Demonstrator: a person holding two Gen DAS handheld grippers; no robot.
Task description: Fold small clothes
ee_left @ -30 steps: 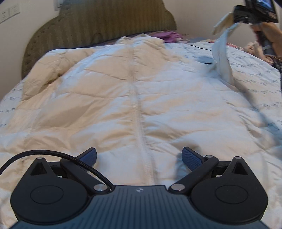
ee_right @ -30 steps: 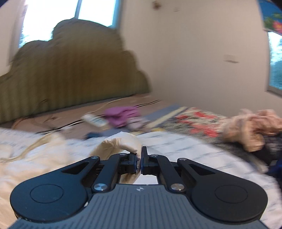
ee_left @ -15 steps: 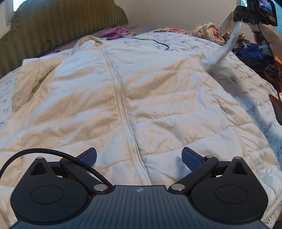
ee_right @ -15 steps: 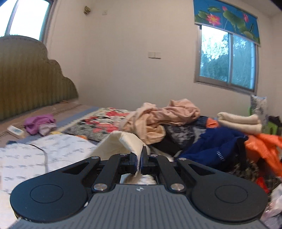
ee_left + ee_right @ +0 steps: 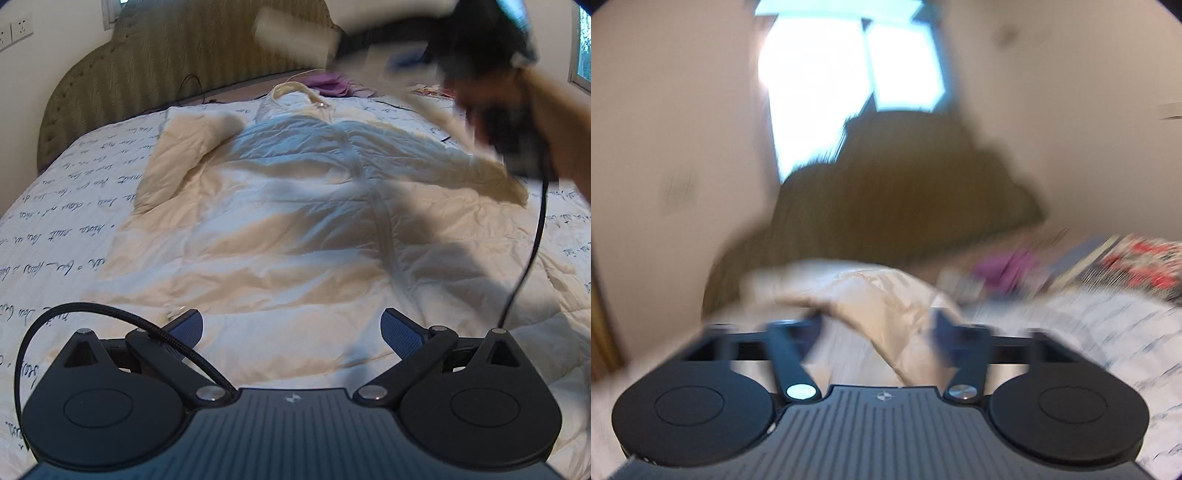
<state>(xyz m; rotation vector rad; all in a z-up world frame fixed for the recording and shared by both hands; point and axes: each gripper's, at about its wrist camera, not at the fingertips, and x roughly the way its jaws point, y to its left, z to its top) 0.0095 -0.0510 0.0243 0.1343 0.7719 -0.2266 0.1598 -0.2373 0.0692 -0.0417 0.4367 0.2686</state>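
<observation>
- A cream quilted jacket (image 5: 295, 206) lies spread flat, zipper up, on the script-printed bedsheet (image 5: 74, 206).
- Left gripper (image 5: 291, 328) hovers over the hem, jaws wide, empty.
- Right gripper (image 5: 877, 325), blurred, is opening; the sleeve (image 5: 886, 314) lies loose between its jaws.

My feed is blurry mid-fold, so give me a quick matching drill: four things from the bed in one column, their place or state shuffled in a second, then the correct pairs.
Things:
1. white puffer jacket
2. purple garment
3. left tool
4. headboard

Places or states:
A. standing against the wall behind the bed
B. spread flat on the bedsheet, zipper up
C. open, hanging over the jacket's hem
D. bunched beyond the jacket's collar

Pairs: 1-B, 2-D, 3-C, 4-A
</observation>
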